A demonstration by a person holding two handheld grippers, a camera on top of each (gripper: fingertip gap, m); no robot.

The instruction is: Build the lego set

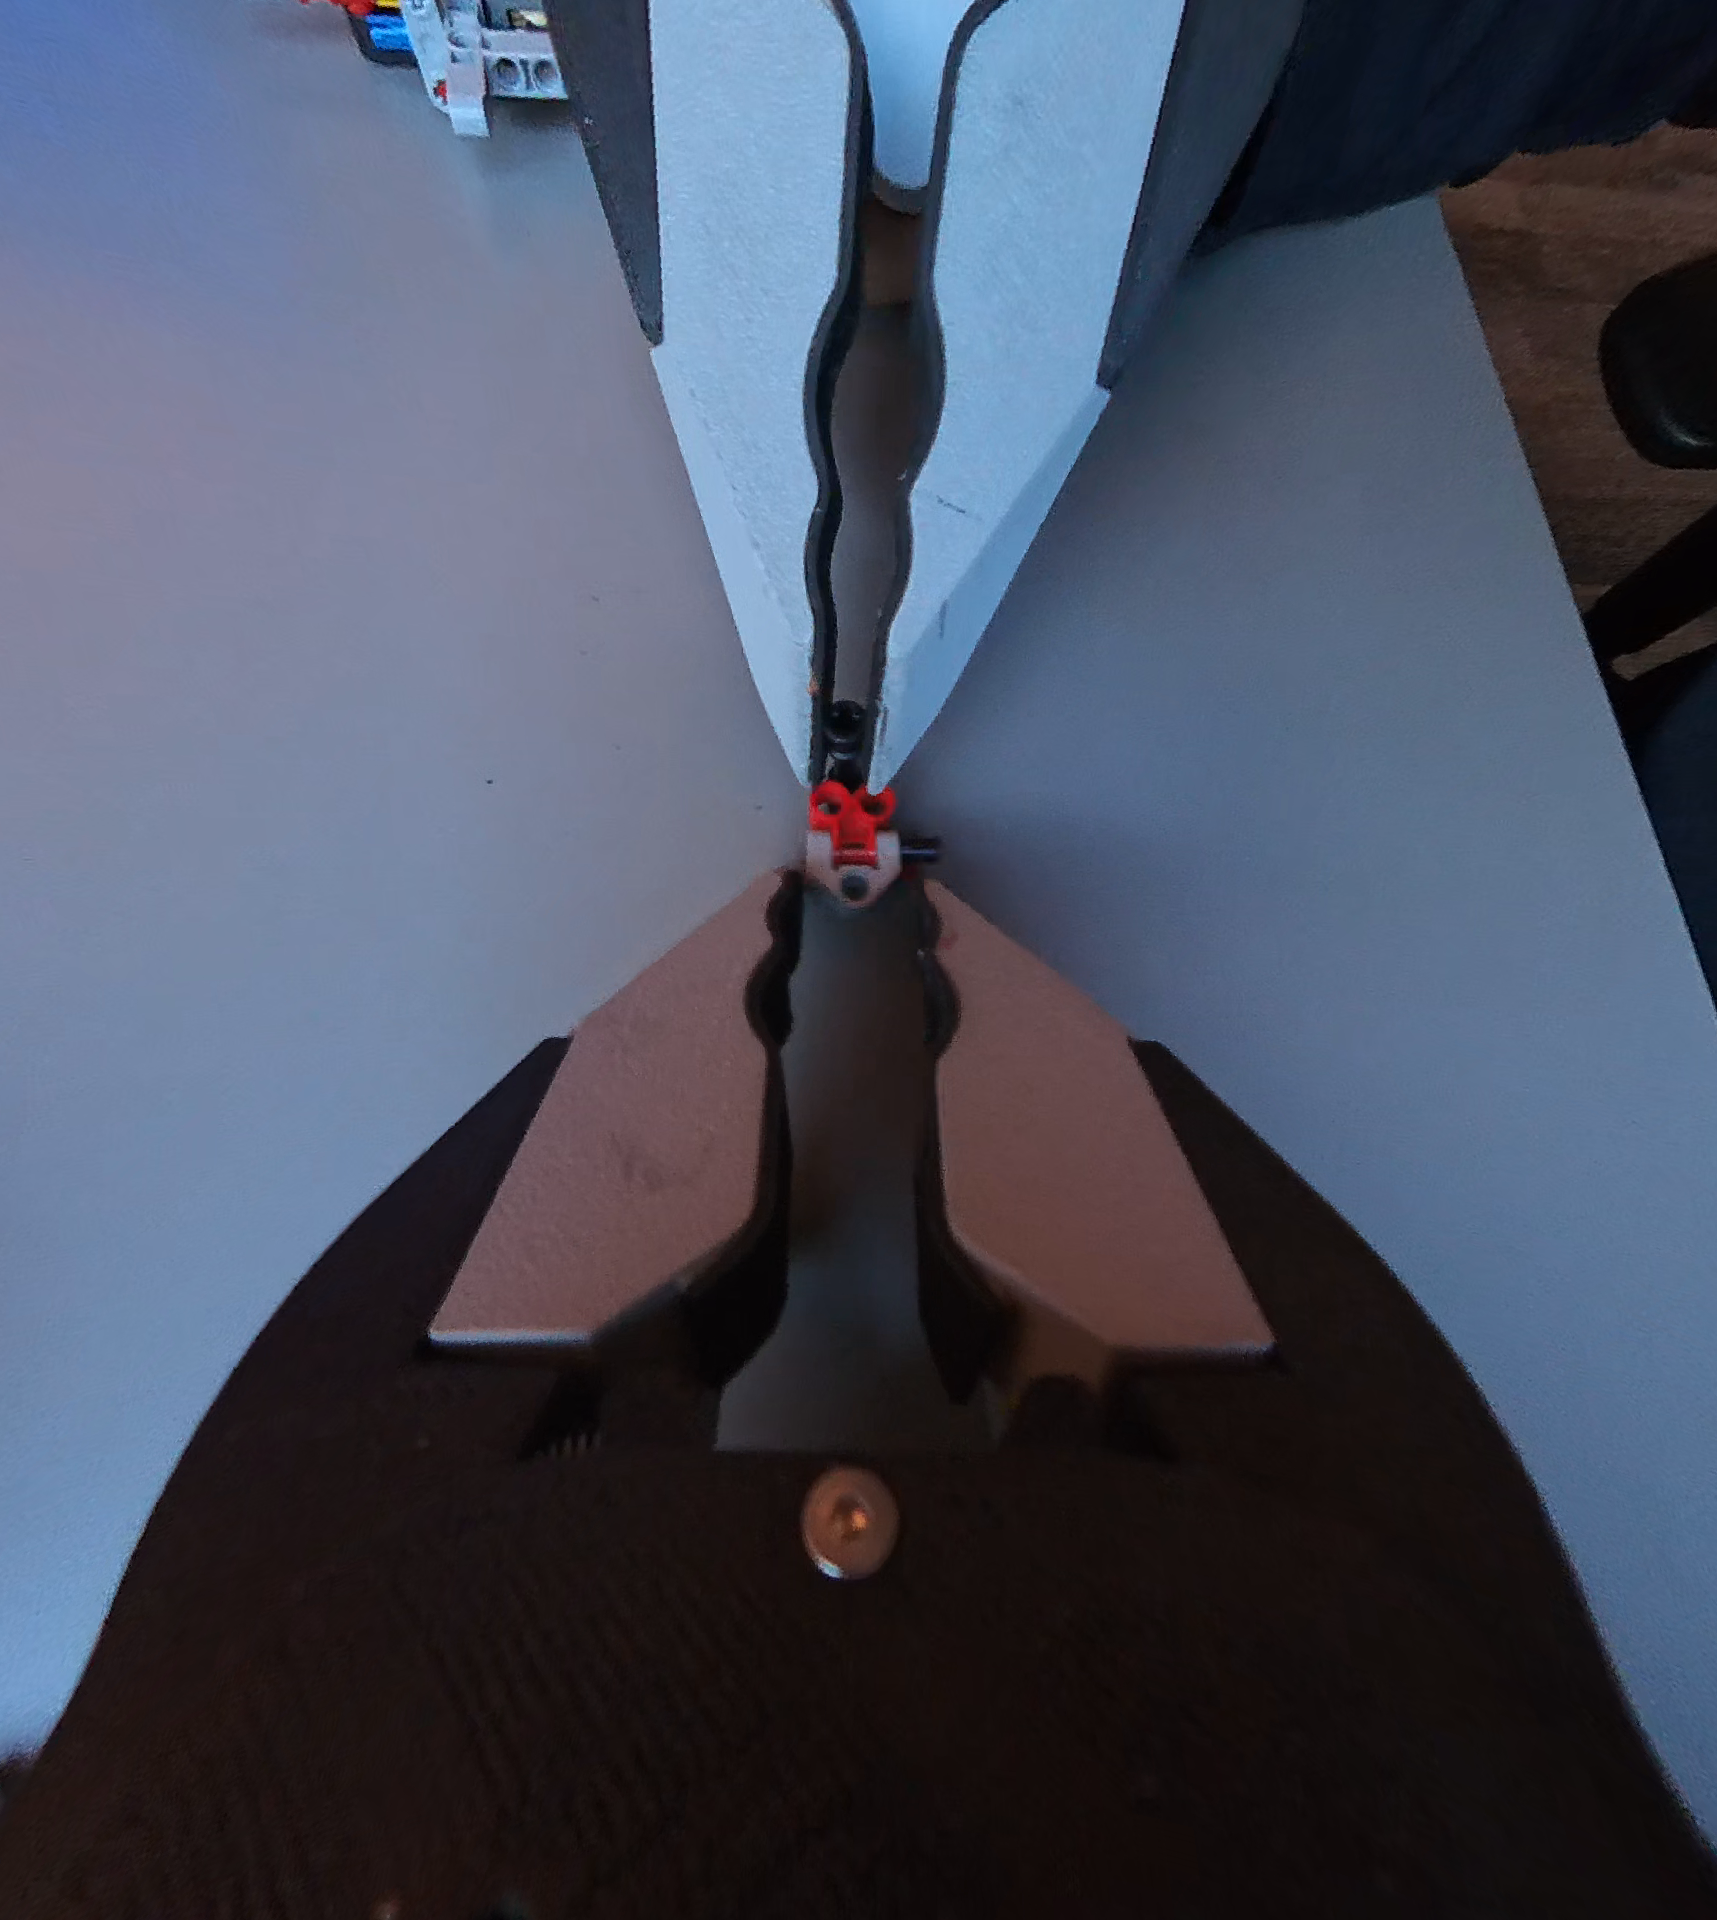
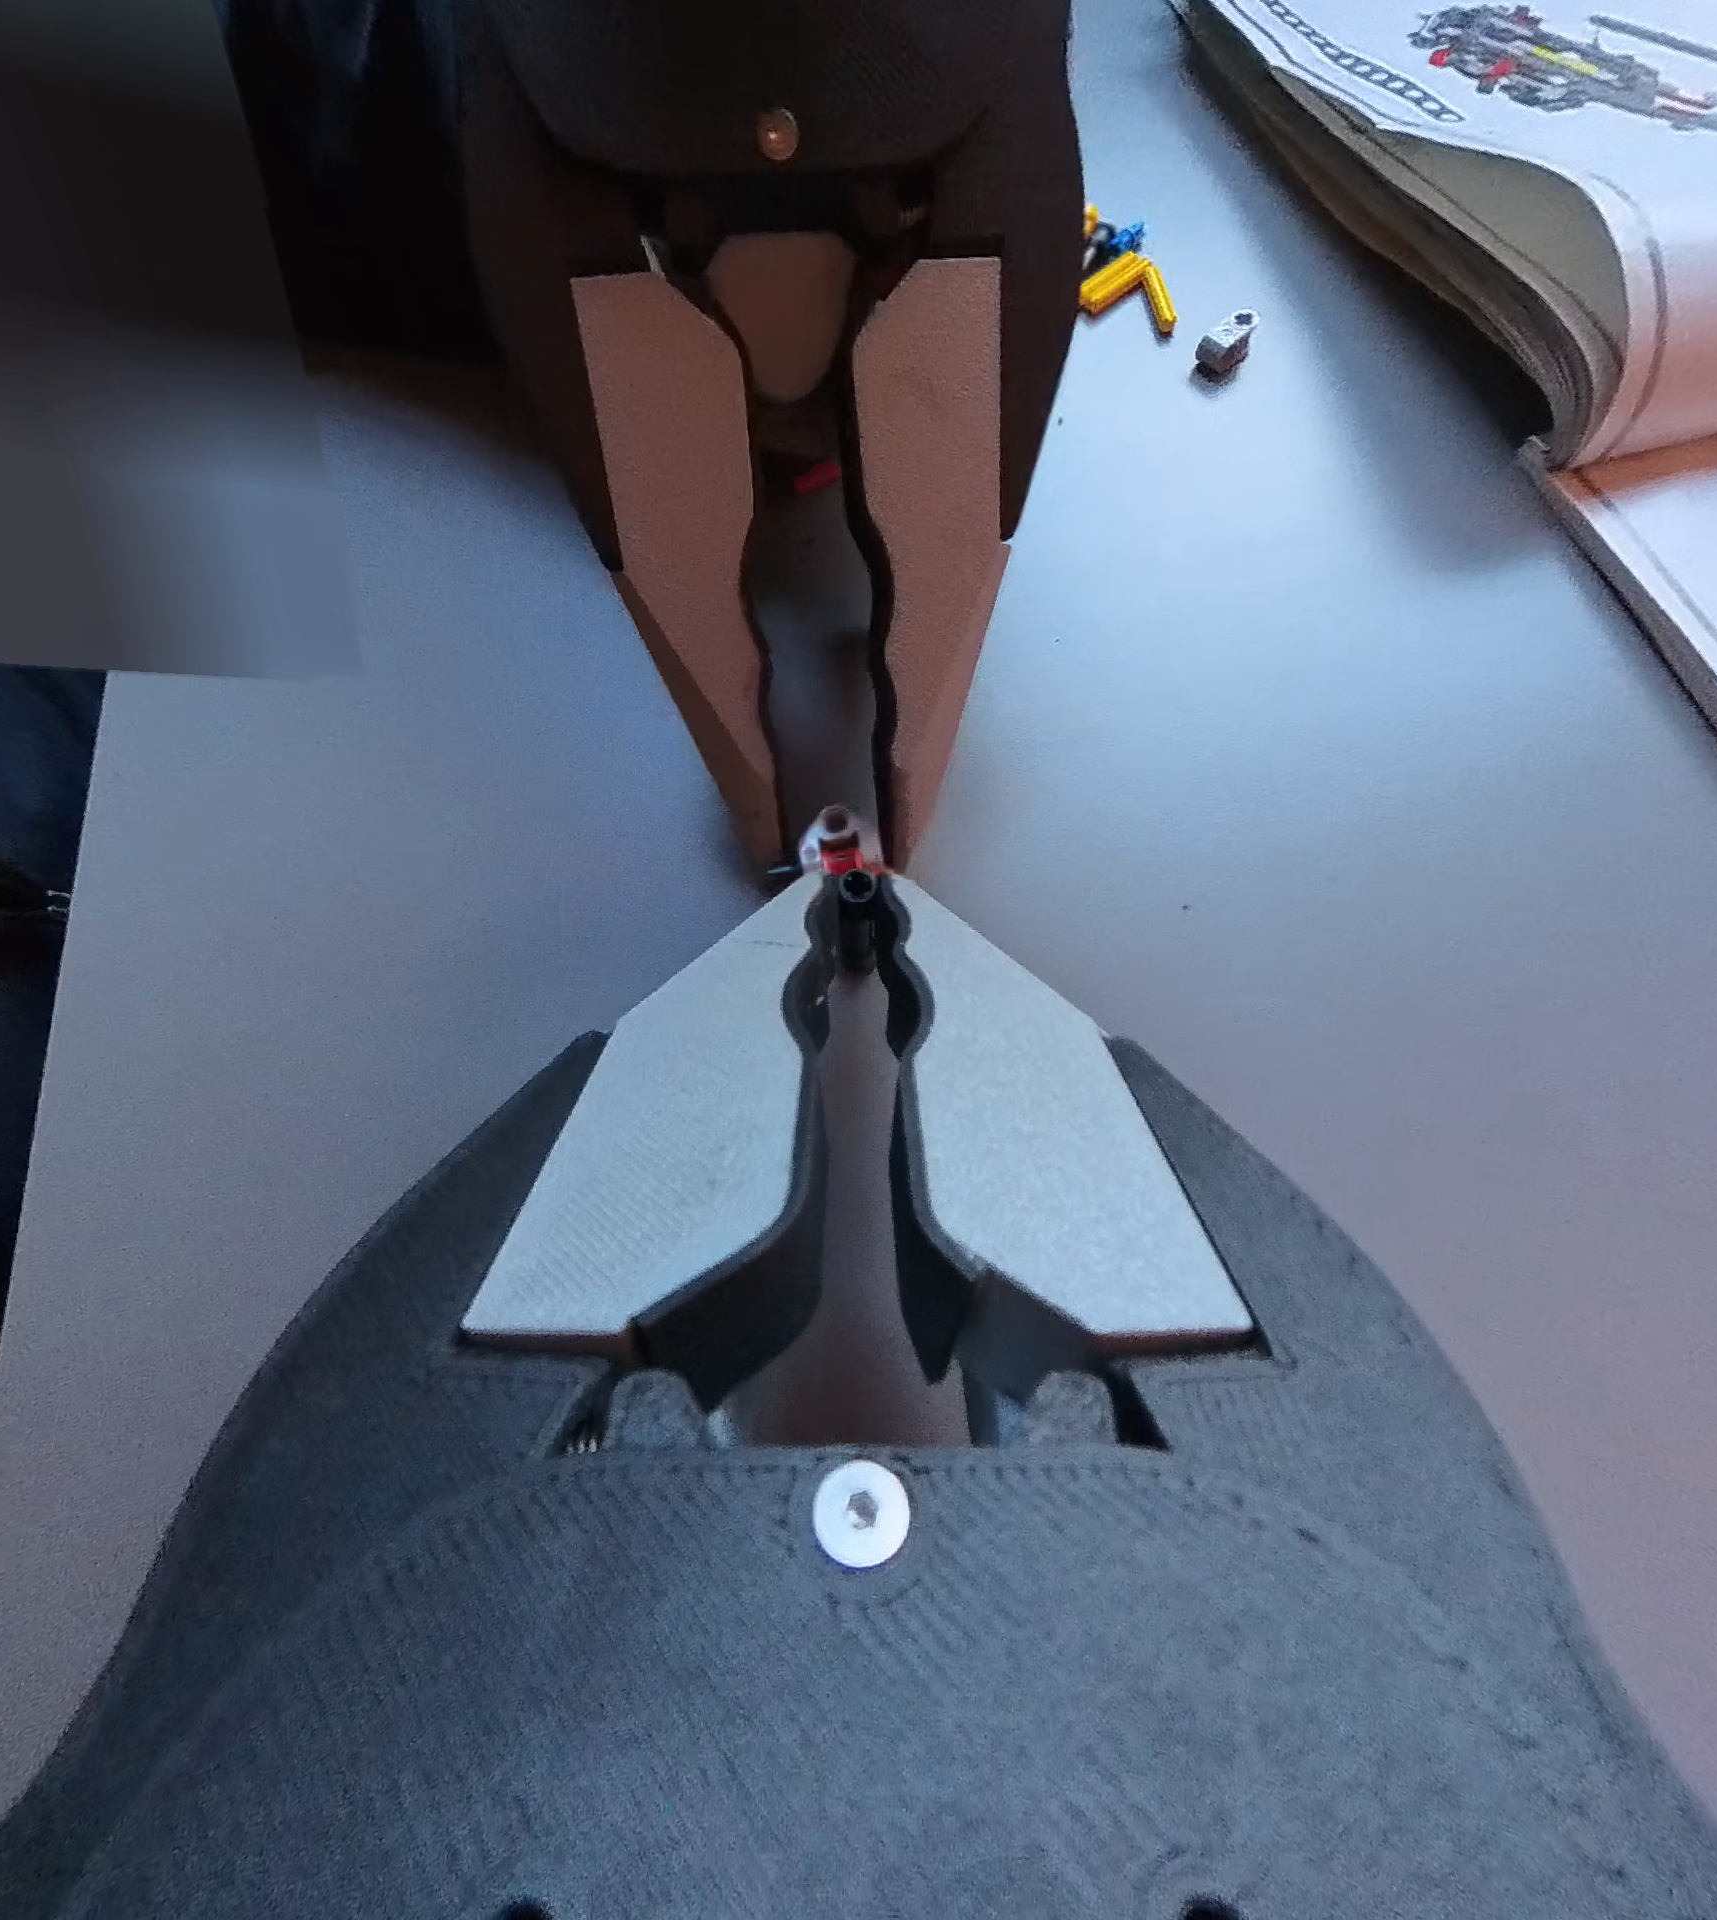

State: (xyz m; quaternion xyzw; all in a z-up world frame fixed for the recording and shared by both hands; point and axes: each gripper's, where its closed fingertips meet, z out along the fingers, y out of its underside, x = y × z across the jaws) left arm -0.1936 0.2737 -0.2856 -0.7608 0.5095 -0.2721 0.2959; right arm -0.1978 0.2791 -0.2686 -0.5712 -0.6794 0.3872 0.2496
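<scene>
Left tool (image 1: 855, 883) clamps a small grey-and-red plastic brick assembly (image 1: 852, 847) above the grey table (image 1: 314, 623). Right tool (image 2: 855, 914), tip to tip with it, pinches a short black plastic pin (image 2: 855, 906). Pin sits at the assembly; seating it would need straight alignment.

A smooth pale grey table (image 2: 1249, 831) carries everything here. On its far side lies a thick open instruction book (image 2: 1612, 260), and near it sit loose yellow plastic beams (image 2: 1129, 291) and a small grey plastic connector (image 2: 1228, 340).
</scene>
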